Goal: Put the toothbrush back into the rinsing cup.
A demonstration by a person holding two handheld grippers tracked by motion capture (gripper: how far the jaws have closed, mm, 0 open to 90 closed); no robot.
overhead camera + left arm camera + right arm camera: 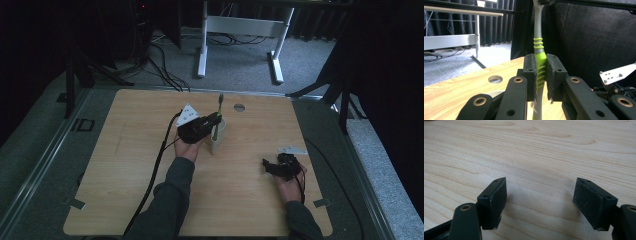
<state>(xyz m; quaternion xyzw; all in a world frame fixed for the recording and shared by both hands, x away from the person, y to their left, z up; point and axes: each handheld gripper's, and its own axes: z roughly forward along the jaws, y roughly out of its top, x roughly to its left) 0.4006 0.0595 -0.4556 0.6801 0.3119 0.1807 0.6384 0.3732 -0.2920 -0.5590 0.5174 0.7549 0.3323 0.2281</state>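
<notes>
1. High view: the left gripper (216, 119) sits just above the middle of the frame, held by the person's left hand (188, 148), whose sleeve comes up from the bottom edge.
2. Its jaws are clenched on a toothbrush (218, 111) with a grey and green handle, which stands nearly upright with its lower end inside a pale cup (217, 140).
3. The cup stands on the wooden surface (125, 165) just right of the left hand, near the frame's centre.
4. A black cable (155, 170) trails from the left gripper down toward the lower left of the frame.
5. A round hole (239, 107) in the surface lies above and slightly right of the cup, near the far edge.
6. In the left gripper view the toothbrush (539, 65) runs up the middle of the frame, both pads pressed against its green ribbed grip, with the grey neck rising out of the top edge.
7. The right gripper (272, 167) rests low on the surface in the lower right of the high view, well apart from the cup, with the right hand (289, 187) behind it.
8. In the right gripper view its jaws stand released and wide, with bare wood grain (541, 165) between them.
</notes>
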